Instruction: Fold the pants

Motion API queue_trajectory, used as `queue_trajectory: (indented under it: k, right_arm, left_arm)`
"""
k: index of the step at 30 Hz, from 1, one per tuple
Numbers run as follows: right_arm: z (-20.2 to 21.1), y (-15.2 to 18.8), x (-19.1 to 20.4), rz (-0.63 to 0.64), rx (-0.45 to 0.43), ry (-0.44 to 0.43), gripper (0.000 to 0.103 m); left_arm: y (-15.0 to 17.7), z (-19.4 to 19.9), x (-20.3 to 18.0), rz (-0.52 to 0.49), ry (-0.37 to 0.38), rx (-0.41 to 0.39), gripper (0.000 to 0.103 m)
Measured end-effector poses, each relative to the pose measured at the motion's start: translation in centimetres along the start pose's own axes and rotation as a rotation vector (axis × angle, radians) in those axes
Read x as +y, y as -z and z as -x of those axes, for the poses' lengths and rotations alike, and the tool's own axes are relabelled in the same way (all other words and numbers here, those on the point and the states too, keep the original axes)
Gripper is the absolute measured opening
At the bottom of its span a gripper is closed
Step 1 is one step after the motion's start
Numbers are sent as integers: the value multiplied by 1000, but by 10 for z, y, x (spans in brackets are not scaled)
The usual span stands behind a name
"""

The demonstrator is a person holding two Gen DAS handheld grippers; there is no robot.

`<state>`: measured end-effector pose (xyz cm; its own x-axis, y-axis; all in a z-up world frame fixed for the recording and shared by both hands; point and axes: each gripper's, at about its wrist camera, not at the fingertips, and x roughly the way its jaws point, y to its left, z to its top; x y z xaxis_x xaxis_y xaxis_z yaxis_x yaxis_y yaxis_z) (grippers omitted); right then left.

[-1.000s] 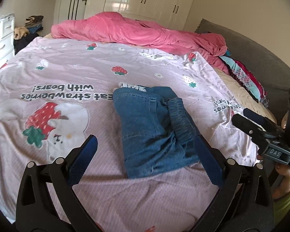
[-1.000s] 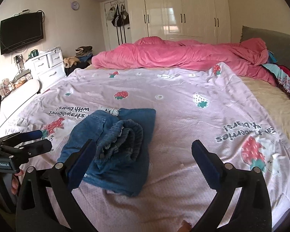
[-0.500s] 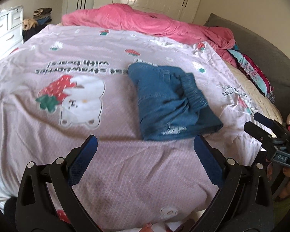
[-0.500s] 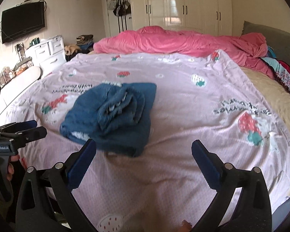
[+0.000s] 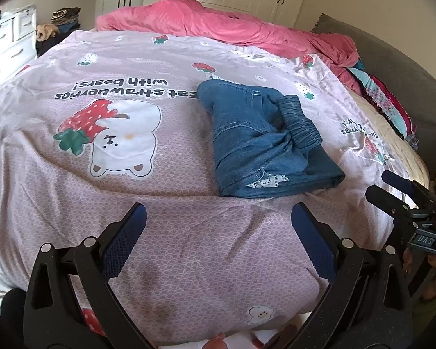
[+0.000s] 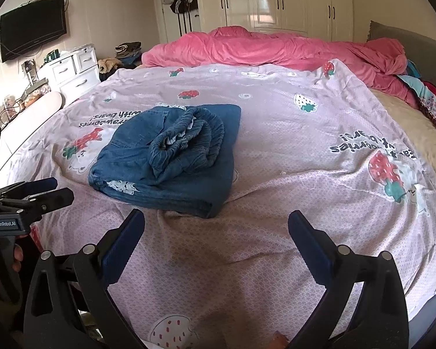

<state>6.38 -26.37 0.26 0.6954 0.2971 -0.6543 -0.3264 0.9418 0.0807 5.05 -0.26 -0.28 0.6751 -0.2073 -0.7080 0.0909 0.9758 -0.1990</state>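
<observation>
The blue denim pants (image 5: 264, 142) lie folded in a compact bundle on the pink strawberry bedsheet (image 5: 130, 151), elastic waistband on top. They also show in the right wrist view (image 6: 174, 154). My left gripper (image 5: 218, 232) is open and empty, held back over the bed's near edge, apart from the pants. My right gripper (image 6: 216, 235) is open and empty, also short of the pants. Each gripper shows at the side of the other's view: the right one (image 5: 404, 192) and the left one (image 6: 35, 195).
A crumpled pink duvet (image 6: 276, 49) lies across the far side of the bed. A grey headboard (image 5: 398, 67) and patterned fabrics (image 5: 386, 101) are at the right. A white dresser (image 6: 69, 72) and wall TV (image 6: 32, 37) stand at the left, white wardrobes (image 6: 276, 0) behind.
Both grippers have pulled back from the pants toward the bed's near edge, staying open. The folded pants have not moved on the sheet.
</observation>
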Motion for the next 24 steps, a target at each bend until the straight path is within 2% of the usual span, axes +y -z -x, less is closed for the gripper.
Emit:
queue_trajectory:
  k: [24]
  right_arm:
    - [-5, 4, -1, 1, 22, -6, 99]
  left_arm:
    - [0, 2, 3, 6, -10, 8, 94]
